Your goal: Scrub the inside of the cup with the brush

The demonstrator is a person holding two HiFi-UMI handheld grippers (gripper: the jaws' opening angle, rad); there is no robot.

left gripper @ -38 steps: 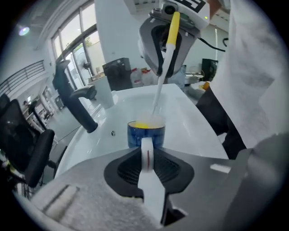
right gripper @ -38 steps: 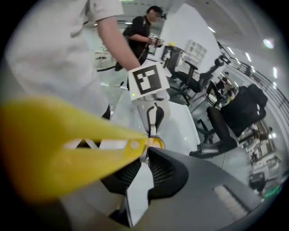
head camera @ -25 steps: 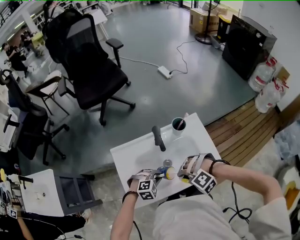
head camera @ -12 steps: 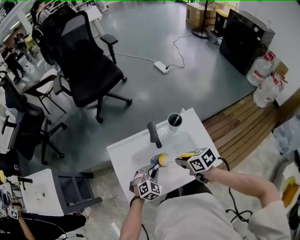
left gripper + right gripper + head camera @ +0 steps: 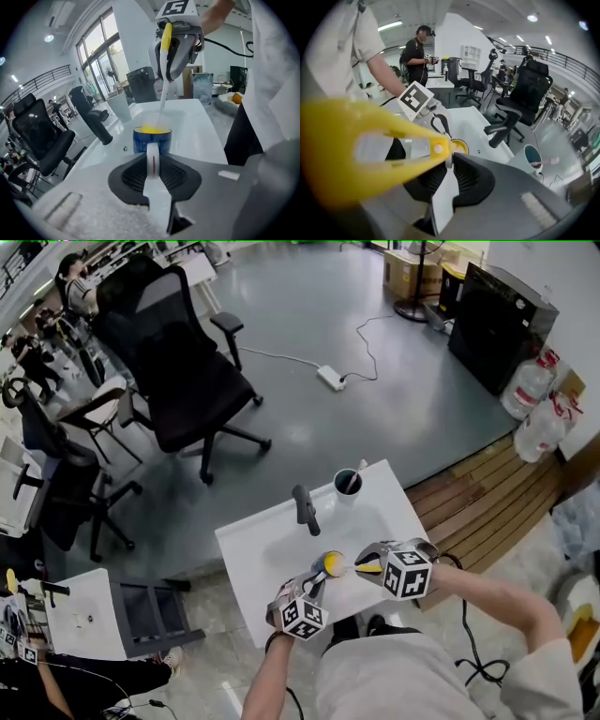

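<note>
Two grips on: left gripper [image 5: 316, 586] jaws clamp cup [image 5: 332, 563] handle, right gripper [image 5: 363, 569] jaws clamp brush [image 5: 165, 40]; tip in cup, scrub prob. underway, not done.

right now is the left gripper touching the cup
Touching. In the left gripper view, the left gripper has its fingers clamped on the white handle of the blue cup.

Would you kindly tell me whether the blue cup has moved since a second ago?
Yes. The blue cup is now closer to the black faucet and farther from the sink's near edge.
</note>
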